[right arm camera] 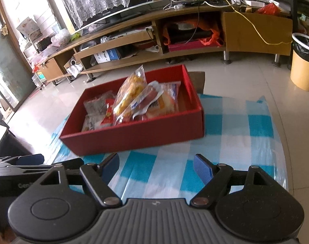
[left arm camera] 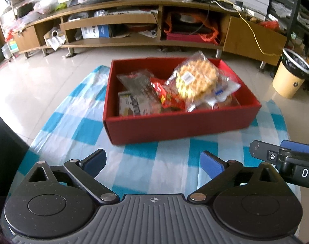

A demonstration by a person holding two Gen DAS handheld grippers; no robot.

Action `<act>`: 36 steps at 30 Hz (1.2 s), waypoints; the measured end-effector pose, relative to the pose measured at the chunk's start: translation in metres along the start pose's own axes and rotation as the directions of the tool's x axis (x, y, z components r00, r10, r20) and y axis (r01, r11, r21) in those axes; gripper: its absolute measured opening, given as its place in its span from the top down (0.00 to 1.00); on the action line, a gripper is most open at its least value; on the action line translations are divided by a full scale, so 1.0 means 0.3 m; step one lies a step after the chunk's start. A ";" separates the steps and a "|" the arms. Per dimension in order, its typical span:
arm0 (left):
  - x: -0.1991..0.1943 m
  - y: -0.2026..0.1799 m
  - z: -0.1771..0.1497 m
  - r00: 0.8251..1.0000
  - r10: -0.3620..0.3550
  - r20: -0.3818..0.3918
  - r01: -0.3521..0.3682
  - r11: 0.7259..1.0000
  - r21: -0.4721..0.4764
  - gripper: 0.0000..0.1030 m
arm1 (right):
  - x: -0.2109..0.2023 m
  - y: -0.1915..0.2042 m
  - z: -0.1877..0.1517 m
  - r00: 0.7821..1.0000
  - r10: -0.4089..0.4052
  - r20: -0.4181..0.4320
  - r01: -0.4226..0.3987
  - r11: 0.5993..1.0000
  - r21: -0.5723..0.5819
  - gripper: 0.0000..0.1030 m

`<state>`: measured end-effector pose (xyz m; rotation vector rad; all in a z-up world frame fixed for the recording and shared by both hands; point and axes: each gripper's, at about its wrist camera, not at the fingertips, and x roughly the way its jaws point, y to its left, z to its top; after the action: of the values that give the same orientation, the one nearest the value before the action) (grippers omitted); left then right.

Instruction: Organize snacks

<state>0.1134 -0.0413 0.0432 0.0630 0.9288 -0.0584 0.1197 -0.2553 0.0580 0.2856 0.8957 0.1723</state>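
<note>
Left wrist view: your left gripper (left arm camera: 152,163) sits spread wide and holding nothing at the bottom of the frame, over the blue-and-white checked cloth (left arm camera: 134,152). The red cardboard box (left arm camera: 174,126) is dead centre, with the clear-wrapped waffle pack (left arm camera: 197,79) piled on the other snacks.

Right wrist view: your right gripper (right arm camera: 156,165) is spread wide too, nothing in it. The box (right arm camera: 134,136) is centre frame and the waffle pack (right arm camera: 130,93) leans upright in the middle.

My fingers (left arm camera: 212,163) wear matt blue pads on smooth black plastic arms with small metal pivots. The red box (left arm camera: 174,126) looks like matt cardboard. Inside it, the waffle packet (left arm camera: 197,81) is glossy, crinkled clear plastic. The checked cloth (left arm camera: 154,162) looks thin with a slight sheen; the floor (left arm camera: 32,85) tiles gleam.
</note>
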 end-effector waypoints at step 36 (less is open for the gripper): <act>-0.140 0.022 -0.188 0.999 0.033 -0.023 -0.032 0.999 0.021 0.00 | -0.106 0.060 -0.219 0.998 0.023 -0.061 -0.023 1.000 0.005 0.23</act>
<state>0.0439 -0.0292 0.0433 0.0986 0.9508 -0.0373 0.0478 -0.2353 0.0483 0.2959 0.9540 0.2010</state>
